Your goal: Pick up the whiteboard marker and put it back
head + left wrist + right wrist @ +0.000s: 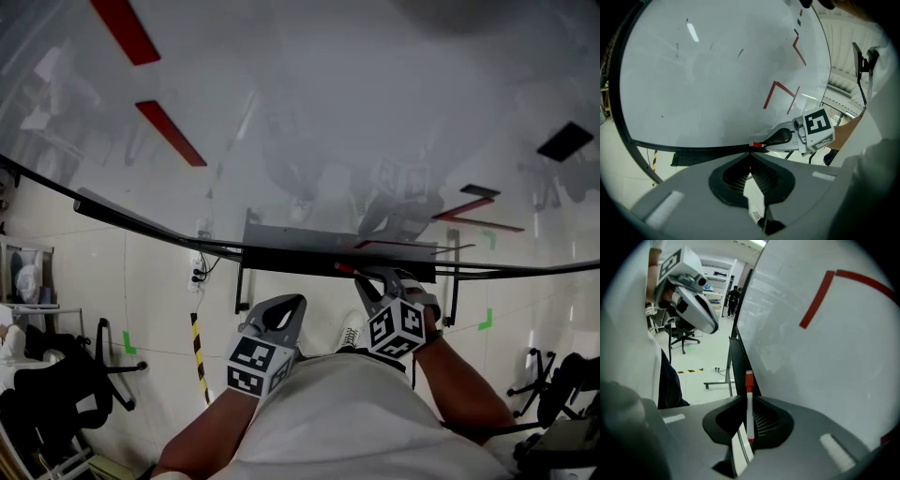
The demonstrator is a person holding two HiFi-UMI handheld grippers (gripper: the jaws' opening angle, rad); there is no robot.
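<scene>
Right gripper [367,277] is clamped on the whiteboard marker [749,411], holding it just above the black tray [300,256] under the whiteboard [309,112], likely lining it up to set it down. Its long axis runs out along the jaws, nearly parallel to the tray, red cap leading toward the person's left. Left gripper [292,305] hangs back, jaws together with nothing between them.

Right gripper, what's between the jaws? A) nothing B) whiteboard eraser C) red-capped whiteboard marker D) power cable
C: the right gripper view shows the right gripper shut on a white, red-capped whiteboard marker that lies along its jaws, next to the whiteboard.
</scene>
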